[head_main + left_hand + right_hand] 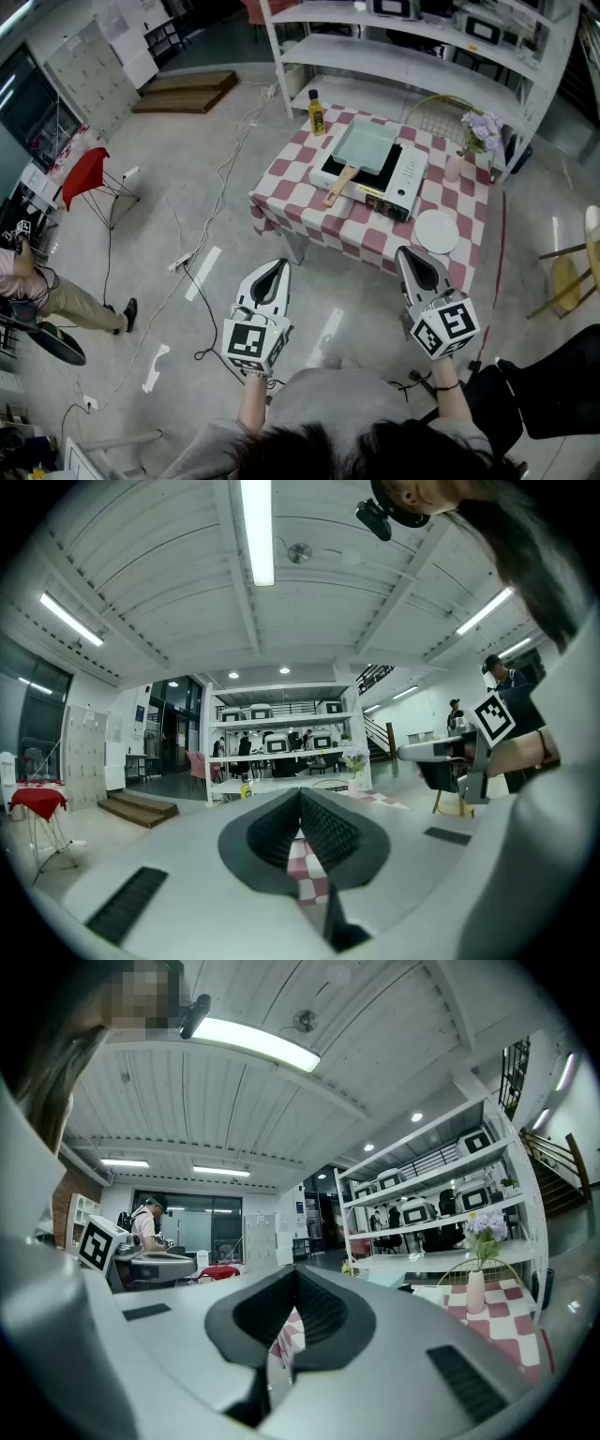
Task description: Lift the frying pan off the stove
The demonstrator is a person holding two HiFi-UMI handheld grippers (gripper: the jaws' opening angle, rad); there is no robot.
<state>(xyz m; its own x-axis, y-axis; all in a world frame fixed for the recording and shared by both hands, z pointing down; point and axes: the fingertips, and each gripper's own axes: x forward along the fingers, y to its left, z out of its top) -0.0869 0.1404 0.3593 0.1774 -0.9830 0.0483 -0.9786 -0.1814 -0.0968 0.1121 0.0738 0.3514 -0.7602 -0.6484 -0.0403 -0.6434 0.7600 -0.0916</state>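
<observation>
Checked tabletop (366,234) is lying ahead of both tongs, well apart from them. White stove (405,186) is sitting on it, forward of the right tongs (403,251) and slightly to their left. Frying pan (366,148) is resting on the stove, its wooden handle pointing back toward the left tongs (278,265). Both tongs are hovering clenched, gripping nothing. Both gripper views are catching only a sliver of checked cloth past the tips, with the pan hidden behind the tongs.
</observation>
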